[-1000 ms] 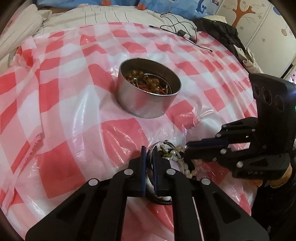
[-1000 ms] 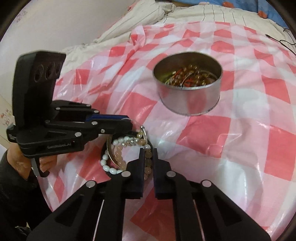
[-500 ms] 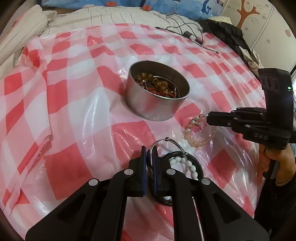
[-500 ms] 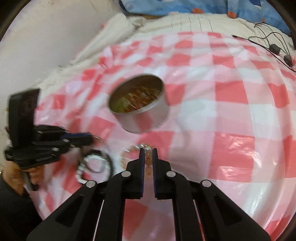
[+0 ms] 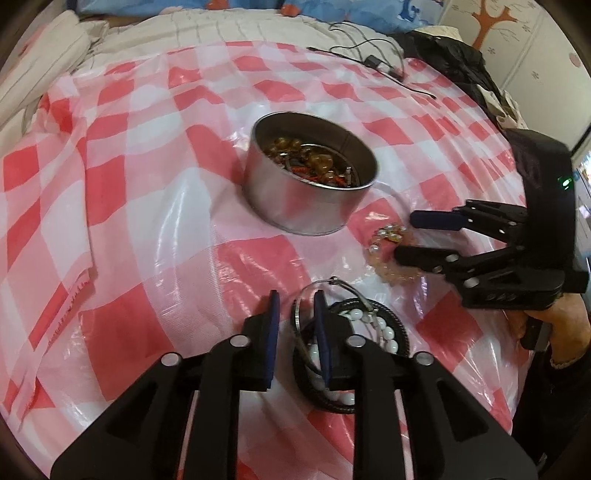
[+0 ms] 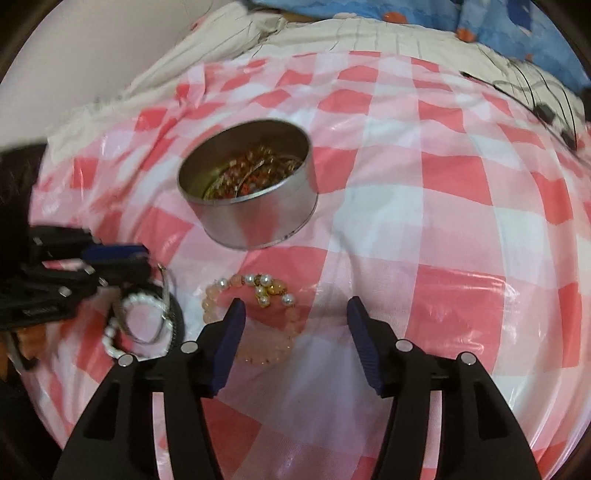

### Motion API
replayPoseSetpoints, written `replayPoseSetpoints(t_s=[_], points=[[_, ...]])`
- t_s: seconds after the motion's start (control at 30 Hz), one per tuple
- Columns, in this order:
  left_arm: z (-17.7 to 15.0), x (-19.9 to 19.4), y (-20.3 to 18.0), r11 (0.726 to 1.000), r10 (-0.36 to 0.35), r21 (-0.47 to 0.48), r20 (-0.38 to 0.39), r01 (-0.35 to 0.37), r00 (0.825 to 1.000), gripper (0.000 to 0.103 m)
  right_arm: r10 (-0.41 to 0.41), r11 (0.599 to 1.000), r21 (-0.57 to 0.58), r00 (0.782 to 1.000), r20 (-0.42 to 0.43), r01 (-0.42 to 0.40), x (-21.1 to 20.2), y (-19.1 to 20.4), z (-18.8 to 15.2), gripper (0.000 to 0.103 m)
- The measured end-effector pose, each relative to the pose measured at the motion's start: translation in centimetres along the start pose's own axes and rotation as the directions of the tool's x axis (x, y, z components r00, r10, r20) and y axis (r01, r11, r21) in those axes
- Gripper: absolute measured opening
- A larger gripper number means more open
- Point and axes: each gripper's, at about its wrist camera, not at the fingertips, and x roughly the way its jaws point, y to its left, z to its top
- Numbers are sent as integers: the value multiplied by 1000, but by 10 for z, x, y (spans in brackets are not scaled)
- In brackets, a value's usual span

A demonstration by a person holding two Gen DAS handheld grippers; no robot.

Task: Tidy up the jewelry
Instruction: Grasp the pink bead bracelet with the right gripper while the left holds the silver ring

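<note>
A round metal tin (image 5: 310, 181) holding several beaded pieces stands on the red-and-white checked plastic sheet (image 5: 147, 206); it also shows in the right wrist view (image 6: 251, 188). A pink bead bracelet with pearls and a gold charm (image 6: 255, 295) lies on the sheet in front of the tin, apart from it (image 5: 388, 251). My right gripper (image 6: 295, 343) is open above it, empty. A pile of a thin silver hoop (image 5: 332, 291), a black band and a white pearl bracelet (image 5: 373, 328) lies at my left gripper (image 5: 295, 332), which is partly open around the hoop's edge.
Black cables and a small adapter (image 5: 373, 62) lie on the far side of the sheet. Dark clothing (image 5: 458, 62) sits at the far right by a white cupboard. Striped white bedding (image 6: 258, 33) and a blue patterned pillow border the back.
My right gripper carried the pink bracelet out of the pile toward the tin, then opened and let it drop on the sheet. My left gripper opened slightly, releasing the hoop.
</note>
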Motion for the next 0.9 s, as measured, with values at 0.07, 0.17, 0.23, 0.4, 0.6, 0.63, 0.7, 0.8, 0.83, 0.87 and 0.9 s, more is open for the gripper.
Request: replayPoseSetpoints(t_s=[0.07,0.17,0.23,0.4,0.6,0.63,0.7,0.8,0.83,0.87,0.9], points=[[1,-4,-3,1000,4,10,17,-5,1000,6,35,999,7,999,-1,-35,-2,-1,0,20],[4,-14,-2,999,-29,-18,66,30,997,6,110,992,52,993,31,-112,-8,-7,1,8],[7,-22,2,998,-49,-43,98,53,994,6,172,980,85,983,67,-178,-15,-10,3,8],[7,-20,4,998,-39,-51,93,44,995,6,188,974,109,977,99,-198,-23,-13,6,8],[5,-6,6,998,-11,-57,46,13,999,6,125,986,103,990,61,-130,-15,-12,5,40],[4,-4,6,998,-9,-60,39,12,999,6,106,989,95,992,62,-112,-15,-11,5,46],[3,-2,7,998,0,-57,30,1,1000,6,72,995,67,996,46,-75,-11,-6,5,48],[1,2,6,999,11,-43,17,-10,1000,6,5,1000,0,1000,13,-5,-1,3,3,48],[2,3,4,999,17,-31,14,-17,1000,6,-16,999,-29,1000,9,16,0,8,2,46],[1,2,3,999,22,-24,14,-21,1000,6,-1,999,-33,1000,5,1,0,9,2,34],[2,1,2,1000,24,-18,15,-24,1000,6,26,999,-23,1000,0,-26,0,9,2,23]])
